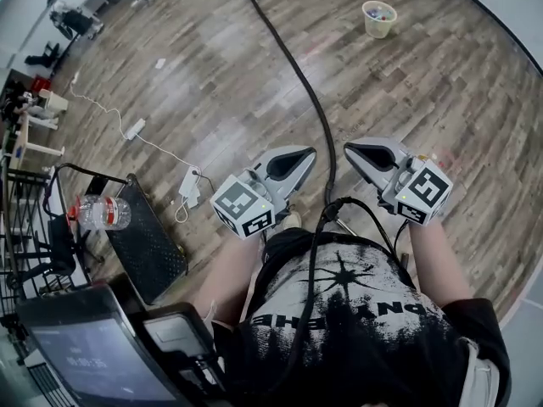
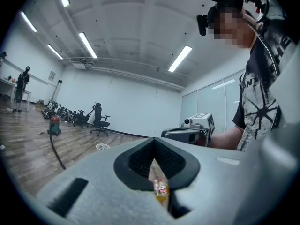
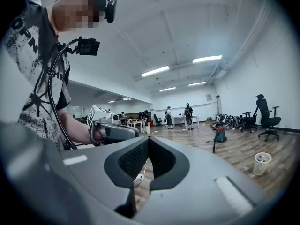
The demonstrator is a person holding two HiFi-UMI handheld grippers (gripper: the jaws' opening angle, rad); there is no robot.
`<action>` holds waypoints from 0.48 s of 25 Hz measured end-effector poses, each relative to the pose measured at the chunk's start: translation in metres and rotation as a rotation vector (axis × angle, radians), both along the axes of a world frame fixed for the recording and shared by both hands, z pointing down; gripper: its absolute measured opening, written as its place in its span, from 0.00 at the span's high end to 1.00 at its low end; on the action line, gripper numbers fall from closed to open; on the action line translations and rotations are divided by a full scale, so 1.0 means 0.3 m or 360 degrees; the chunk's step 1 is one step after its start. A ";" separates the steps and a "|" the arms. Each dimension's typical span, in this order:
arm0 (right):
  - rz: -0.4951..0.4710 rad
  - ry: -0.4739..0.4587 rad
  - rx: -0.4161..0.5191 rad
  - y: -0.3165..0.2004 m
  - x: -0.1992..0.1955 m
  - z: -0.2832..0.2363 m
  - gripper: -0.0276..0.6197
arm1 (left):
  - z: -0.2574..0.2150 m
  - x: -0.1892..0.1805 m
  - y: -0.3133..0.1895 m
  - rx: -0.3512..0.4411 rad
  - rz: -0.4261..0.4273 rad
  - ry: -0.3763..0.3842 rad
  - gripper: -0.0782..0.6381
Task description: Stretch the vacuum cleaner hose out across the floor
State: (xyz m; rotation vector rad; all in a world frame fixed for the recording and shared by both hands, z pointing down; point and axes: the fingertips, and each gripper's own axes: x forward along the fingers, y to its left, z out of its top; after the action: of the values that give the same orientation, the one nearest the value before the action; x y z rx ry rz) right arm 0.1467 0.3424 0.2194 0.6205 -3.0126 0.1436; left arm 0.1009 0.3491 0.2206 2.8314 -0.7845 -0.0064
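Note:
The black vacuum hose [image 1: 299, 73] lies on the wood floor, running from the top of the head view down between my two grippers toward the person's feet. Its near end is hidden behind cables and the body. The vacuum cleaner [image 2: 55, 124] stands far off, and it also shows in the right gripper view as the vacuum cleaner [image 3: 219, 134]. My left gripper [image 1: 304, 155] and right gripper [image 1: 354, 151] hang side by side above the floor, well above the hose. Both are shut with nothing between their jaws. The left gripper [image 2: 154, 157] and right gripper [image 3: 148, 157] show their pads meeting.
A pale bucket [image 1: 378, 18] sits on the floor at the far right. At the left are a black case [image 1: 148, 244], a water bottle [image 1: 102, 213], a white power strip with cord [image 1: 136, 129] and a screen [image 1: 93, 354]. Office chairs [image 2: 99, 121] and people [image 3: 188, 110] stand at the room's far end.

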 end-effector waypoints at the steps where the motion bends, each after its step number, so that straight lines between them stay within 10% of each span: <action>1: 0.0009 0.0002 0.0005 0.010 0.005 0.001 0.95 | 0.006 0.005 0.012 0.0002 0.0000 -0.0009 0.89; 12: 0.0013 0.0100 0.0063 0.110 -0.001 0.019 0.95 | 0.020 0.036 0.107 0.0064 0.0036 -0.0092 0.89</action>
State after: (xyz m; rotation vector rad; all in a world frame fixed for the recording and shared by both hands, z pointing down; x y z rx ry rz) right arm 0.1463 0.3753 0.2250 0.6287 -2.9592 0.0632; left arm 0.1117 0.3811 0.2265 2.8900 -0.7731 0.0641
